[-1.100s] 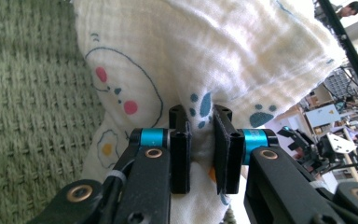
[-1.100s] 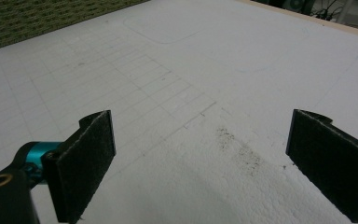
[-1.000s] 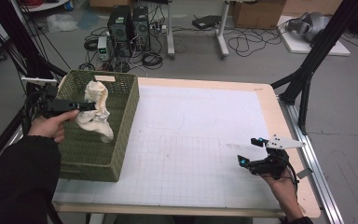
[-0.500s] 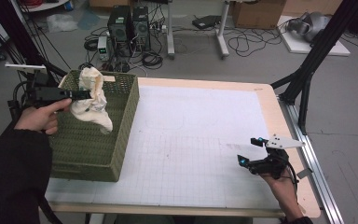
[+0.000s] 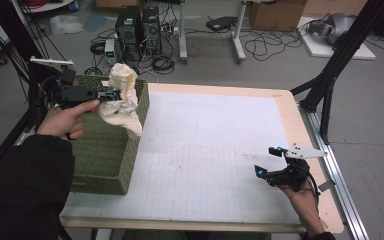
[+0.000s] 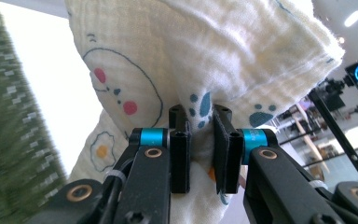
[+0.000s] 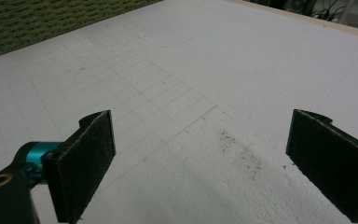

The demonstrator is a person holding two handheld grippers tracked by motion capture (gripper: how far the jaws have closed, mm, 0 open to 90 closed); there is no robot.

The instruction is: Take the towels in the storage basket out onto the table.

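**Left tool lifts a printed cloth above the basket; right tool rests released**

In the high view, your left tool (image 5: 111,93) is raised over the far end of the green woven basket (image 5: 111,150), which stands on the left part of the white gridded surface (image 5: 215,150). The tool is clenched on a cream muslin cloth (image 5: 122,100), which bunches above the jaws and hangs down below them, its lower end draping over the basket's right wall. Your left hand (image 5: 65,120) grips the tool's body, with the dark sleeve (image 5: 25,190) coming in from the bottom left. Your right tool (image 5: 266,161) sits low near the surface's right front corner, well apart from the basket, its grey plate pointing right.

In the left gripper view, the two black jaws stand close together and pinch a fold of the cloth (image 6: 205,60) between them. The fabric carries small prints: a round face with red cheeks, a fried egg, blue paw marks. The basket's green weave (image 6: 9,140) blurs past on the left edge.

In the right gripper view, your right tool (image 7: 200,158) is released: its padded jaws stand wide apart with nothing between them. They hover just above the surface (image 7: 177,84), where faint grid lines and a dark smudge show. A corner of the basket (image 7: 51,18) lies at top left.
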